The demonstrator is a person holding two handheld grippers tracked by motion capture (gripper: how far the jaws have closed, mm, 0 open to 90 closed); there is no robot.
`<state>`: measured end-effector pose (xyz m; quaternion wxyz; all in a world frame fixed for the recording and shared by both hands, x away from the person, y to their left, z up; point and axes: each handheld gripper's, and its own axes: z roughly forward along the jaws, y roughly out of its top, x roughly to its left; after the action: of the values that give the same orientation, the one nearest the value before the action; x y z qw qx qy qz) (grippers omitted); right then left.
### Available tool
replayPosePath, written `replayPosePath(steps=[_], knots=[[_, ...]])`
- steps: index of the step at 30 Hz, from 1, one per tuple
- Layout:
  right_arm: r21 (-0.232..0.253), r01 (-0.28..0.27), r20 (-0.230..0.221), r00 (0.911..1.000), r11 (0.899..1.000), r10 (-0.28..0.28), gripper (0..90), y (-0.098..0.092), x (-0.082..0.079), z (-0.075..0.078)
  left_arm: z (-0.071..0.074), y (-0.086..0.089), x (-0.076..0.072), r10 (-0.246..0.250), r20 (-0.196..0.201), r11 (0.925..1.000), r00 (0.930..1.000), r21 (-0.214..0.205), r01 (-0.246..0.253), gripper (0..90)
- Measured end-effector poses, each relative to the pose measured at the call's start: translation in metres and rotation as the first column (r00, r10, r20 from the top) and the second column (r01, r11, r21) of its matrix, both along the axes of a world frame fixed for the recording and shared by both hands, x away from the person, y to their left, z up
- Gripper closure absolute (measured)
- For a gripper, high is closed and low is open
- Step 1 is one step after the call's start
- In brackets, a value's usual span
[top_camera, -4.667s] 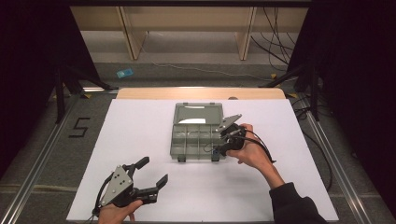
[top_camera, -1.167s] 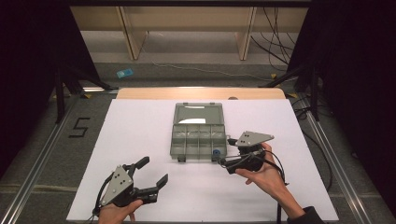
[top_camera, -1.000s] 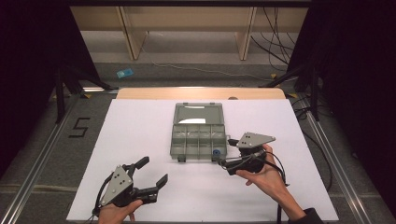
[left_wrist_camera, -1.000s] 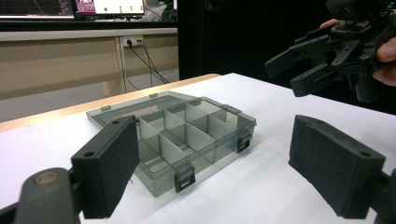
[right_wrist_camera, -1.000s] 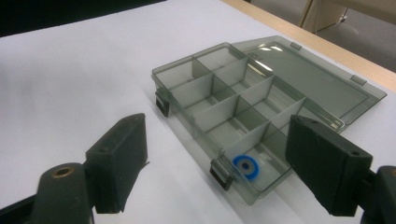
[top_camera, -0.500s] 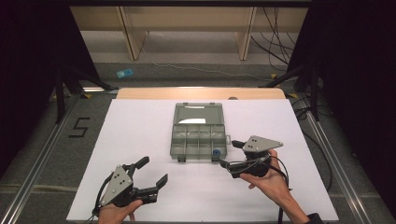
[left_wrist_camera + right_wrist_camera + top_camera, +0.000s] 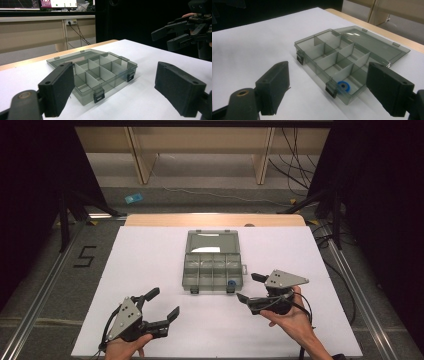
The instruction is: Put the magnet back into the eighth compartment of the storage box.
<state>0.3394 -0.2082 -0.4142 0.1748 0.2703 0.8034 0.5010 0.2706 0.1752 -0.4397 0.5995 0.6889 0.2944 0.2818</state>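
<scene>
Now we have the blue ring [image 7: 344, 86] lying flat in a corner compartment of the compartment box [image 7: 213, 268], the one closest to our right gripper [image 7: 254, 288] and just ahead of its jaws. In the right gripper view it sits beside the nearer of the two front latches, close against the front wall. Every other compartment looks empty from the angles we get. The box stands open, its clear lid [image 7: 211, 241] folded back flat on the worktop [image 7: 150, 260] on the far side from both grippers.

Our right gripper hangs just off the box's near right corner, jaws spread wide and holding nothing, clear of the box. Our left gripper [image 7: 162, 305] rests low on the worktop well to the left of and nearer us than the box, jaws also spread wide and empty; from its own view the box lies ahead and slightly left, with the right gripper beyond it.

We judge the placing step done: the ring is in its compartment and released. What we think is left is closing the lid and snapping the two front latches, as no other loose parts show on the worktop
</scene>
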Motion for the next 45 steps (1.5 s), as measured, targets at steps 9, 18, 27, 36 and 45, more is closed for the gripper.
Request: replayPosePath(steps=[9,18,27,36,45], knots=[[0.014,0.012,-0.01,0.9999,1.0,-0.012,20.3,-0.007,-0.007,-0.001,0.0,0.0,0.0,0.001,0.002,1.0,1.0,0.002,-0.001,15.7],[0.03,0.025,-0.016,0.9996,0.999,-0.024,20.4,-0.012,-0.012,-0.007,0.0,-0.001,-0.001,0.0,-0.002,1.0,1.0,-0.002,0.0,15.7],[0.044,0.044,0.0,0.999,0.998,-0.044,19.7,-0.019,-0.018,-0.013,0.0,-0.001,-0.001,0.002,-0.01,1.0,1.0,-0.008,-0.002,15.8],[0.081,0.067,-0.045,0.997,0.994,-0.063,18.1,-0.024,-0.025,-0.015,0.0,-0.001,0.0,0.0,-0.002,1.0,1.0,-0.002,0.0,15.7],[0.112,0.109,-0.024,0.9939,0.988,-0.107,15.9,-0.034,-0.032,-0.019,-0.001,-0.002,-0.001,0.002,-0.012,1.0,0.9999,-0.009,-0.002,15.8]])
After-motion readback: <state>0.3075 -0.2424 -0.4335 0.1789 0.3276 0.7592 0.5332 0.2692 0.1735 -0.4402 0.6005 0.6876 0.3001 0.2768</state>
